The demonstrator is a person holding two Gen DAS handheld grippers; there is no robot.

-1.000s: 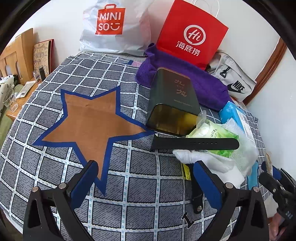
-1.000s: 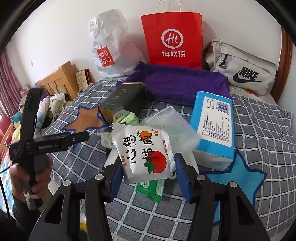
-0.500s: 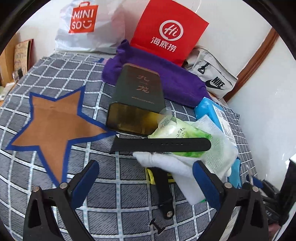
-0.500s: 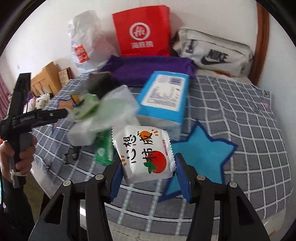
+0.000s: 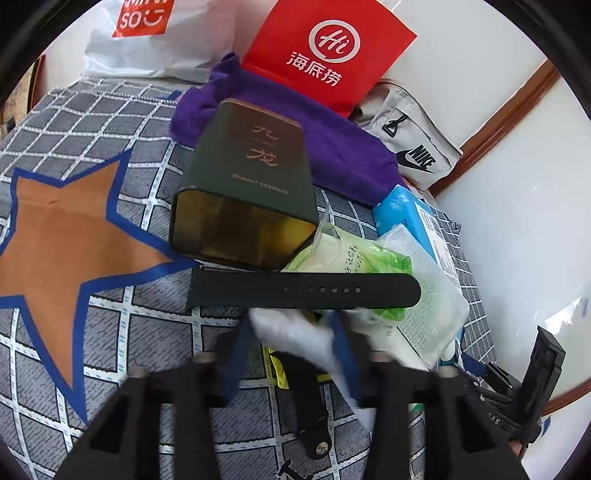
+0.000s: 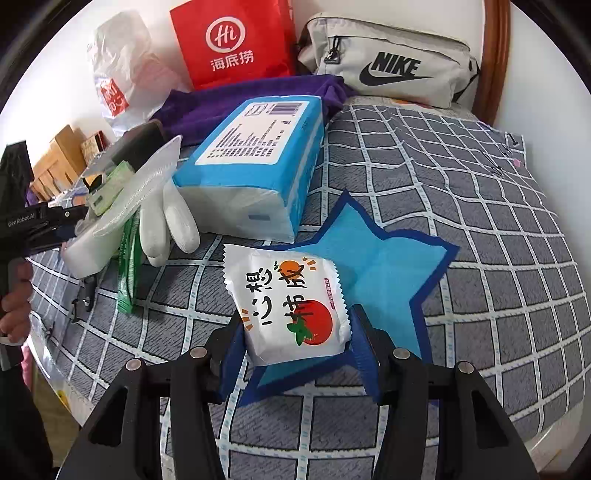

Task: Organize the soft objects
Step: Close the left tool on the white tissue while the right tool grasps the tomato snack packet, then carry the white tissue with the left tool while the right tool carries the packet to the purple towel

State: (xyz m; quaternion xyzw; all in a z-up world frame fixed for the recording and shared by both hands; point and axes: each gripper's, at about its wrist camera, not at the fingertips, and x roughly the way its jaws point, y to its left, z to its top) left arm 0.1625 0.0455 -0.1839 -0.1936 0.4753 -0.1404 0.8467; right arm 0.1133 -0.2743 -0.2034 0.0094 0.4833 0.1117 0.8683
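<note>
My left gripper point(image 5: 291, 339) is blurred, its jaws closing, and its blue pads press on a white glove point(image 5: 288, 332) at the near edge of the pile. Just beyond lie a black watch strap point(image 5: 303, 291), a green wipes pack point(image 5: 351, 258) and a dark tin point(image 5: 247, 184). In the right wrist view the same glove point(image 6: 166, 221) hangs out from under a clear bag. My right gripper point(image 6: 291, 354) is shut on a white snack packet point(image 6: 291, 306) with a tomato print, held over the blue star patch point(image 6: 388, 266).
A blue tissue pack point(image 6: 258, 162) lies behind the star patch. A purple towel point(image 5: 332, 147), red paper bag point(image 5: 328, 51), grey Nike bag point(image 6: 388, 59) and white Miniso bag point(image 5: 147, 33) line the back. A brown star patch point(image 5: 55, 240) lies left on the checked cloth.
My left gripper's jaws went from wide open to closed around the white glove as it moved in on the pile. My right gripper carried the snack packet right and down, over the blue star.
</note>
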